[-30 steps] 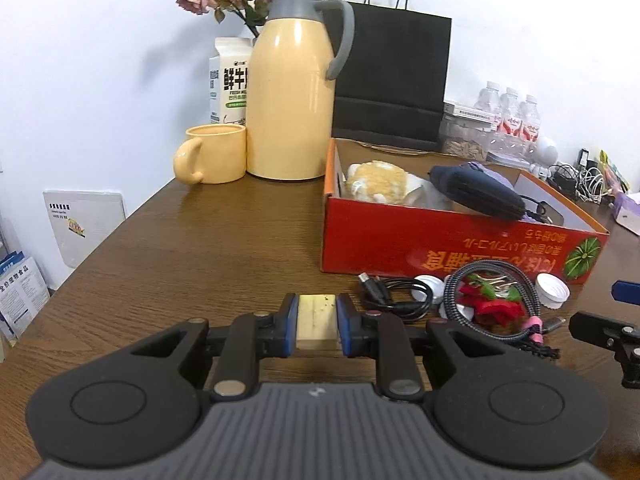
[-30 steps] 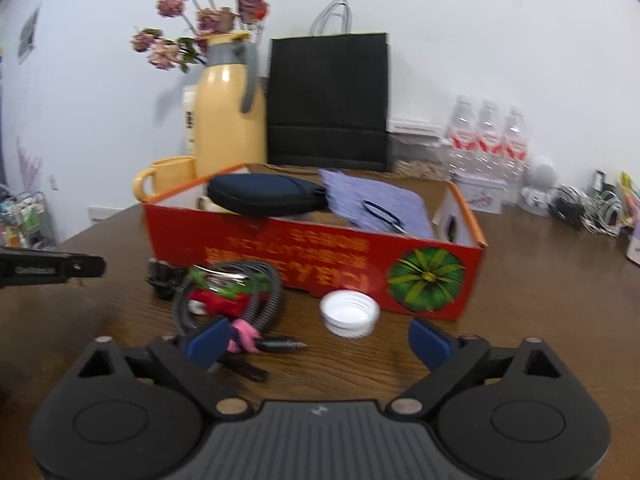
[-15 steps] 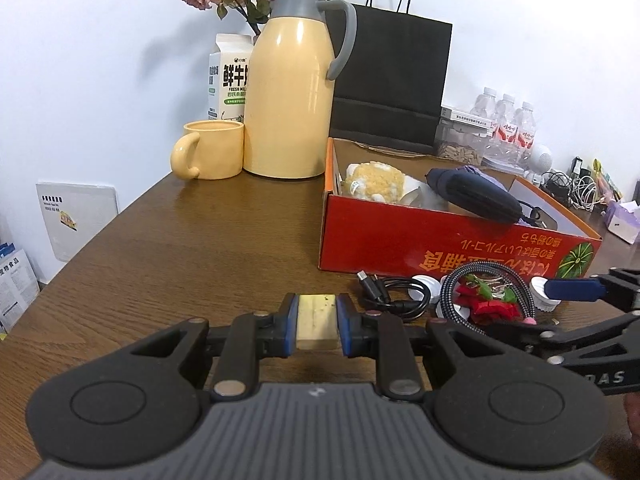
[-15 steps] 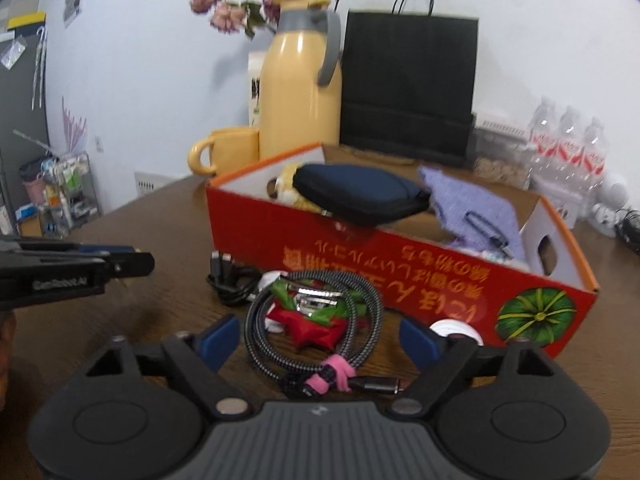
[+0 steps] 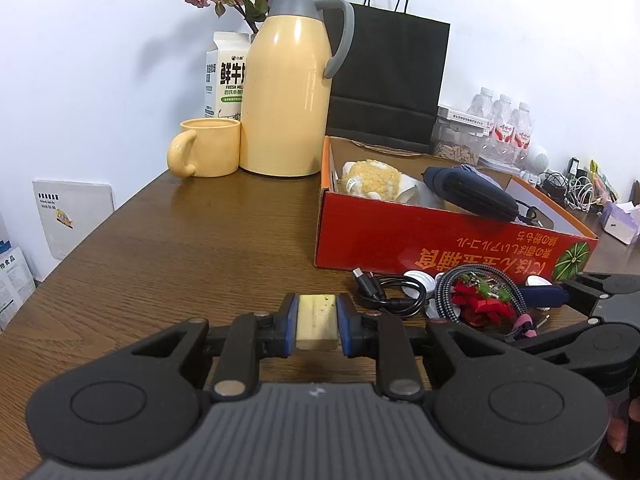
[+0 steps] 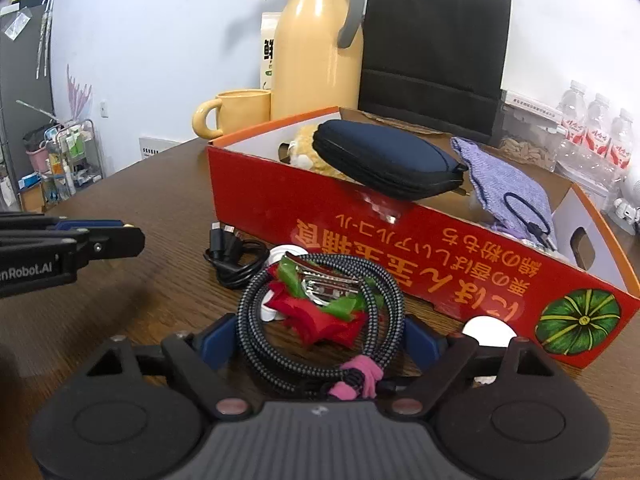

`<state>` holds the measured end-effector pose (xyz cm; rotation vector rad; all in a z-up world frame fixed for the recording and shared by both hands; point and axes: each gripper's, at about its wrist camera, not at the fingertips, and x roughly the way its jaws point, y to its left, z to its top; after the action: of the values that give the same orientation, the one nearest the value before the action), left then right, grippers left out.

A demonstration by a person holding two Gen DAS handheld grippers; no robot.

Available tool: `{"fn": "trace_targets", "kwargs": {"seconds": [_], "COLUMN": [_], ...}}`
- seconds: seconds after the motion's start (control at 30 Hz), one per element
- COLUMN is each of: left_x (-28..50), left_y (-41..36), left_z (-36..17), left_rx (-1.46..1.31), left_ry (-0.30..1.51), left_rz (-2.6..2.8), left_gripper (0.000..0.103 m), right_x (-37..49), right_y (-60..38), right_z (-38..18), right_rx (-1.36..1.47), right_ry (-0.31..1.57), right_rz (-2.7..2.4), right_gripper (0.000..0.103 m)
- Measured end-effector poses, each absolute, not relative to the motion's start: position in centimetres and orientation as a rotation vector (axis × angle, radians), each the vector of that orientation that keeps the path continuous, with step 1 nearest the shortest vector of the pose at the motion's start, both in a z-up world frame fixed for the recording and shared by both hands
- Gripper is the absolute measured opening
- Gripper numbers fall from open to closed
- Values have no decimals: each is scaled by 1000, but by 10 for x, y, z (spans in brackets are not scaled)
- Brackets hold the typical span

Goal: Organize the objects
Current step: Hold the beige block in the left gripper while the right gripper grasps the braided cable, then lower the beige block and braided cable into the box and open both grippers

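Observation:
My left gripper (image 5: 317, 322) is shut on a pale yellow block (image 5: 317, 320), held just above the brown table. My right gripper (image 6: 320, 338) is open, its blue pads on either side of a coiled braided cable (image 6: 320, 320) with a pink tie, which rings a red flower hair clip (image 6: 324, 308). The same coil shows in the left wrist view (image 5: 480, 300). A black USB cable (image 6: 234, 258) lies just left of the coil. Behind them stands a red cardboard box (image 6: 400, 240) holding a dark blue pouch (image 6: 384, 164), a purple cloth (image 6: 508, 184) and a yellow plush (image 5: 372, 180).
White bottle caps (image 6: 488, 330) lie by the box front. A yellow thermos (image 5: 290, 92), yellow mug (image 5: 208, 152), milk carton (image 5: 224, 76) and black paper bag (image 5: 388, 80) stand at the back. Water bottles (image 5: 504, 128) and cables (image 5: 576, 192) are at the far right.
My right gripper has moved left and forward until its open fingers straddle the braided cable coil. My left gripper holds the block as before.

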<state>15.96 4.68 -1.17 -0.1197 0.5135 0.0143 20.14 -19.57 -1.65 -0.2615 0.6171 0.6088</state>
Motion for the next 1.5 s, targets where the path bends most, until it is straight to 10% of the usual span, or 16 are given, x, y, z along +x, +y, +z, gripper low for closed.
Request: {"fn": "trace_targets", "kwargs": {"seconds": [1.5], "left_x": [268], "left_y": [-10], "left_z": [76], "left_rx": [-120], "left_ry": [363], "left_rz": [-97], "left_gripper": [21], "right_x": [274], "right_y": [-259], "right_z": [73], "right_rx": [-68], "right_ry": [361], "right_rz": [441], "right_gripper": [85]}}
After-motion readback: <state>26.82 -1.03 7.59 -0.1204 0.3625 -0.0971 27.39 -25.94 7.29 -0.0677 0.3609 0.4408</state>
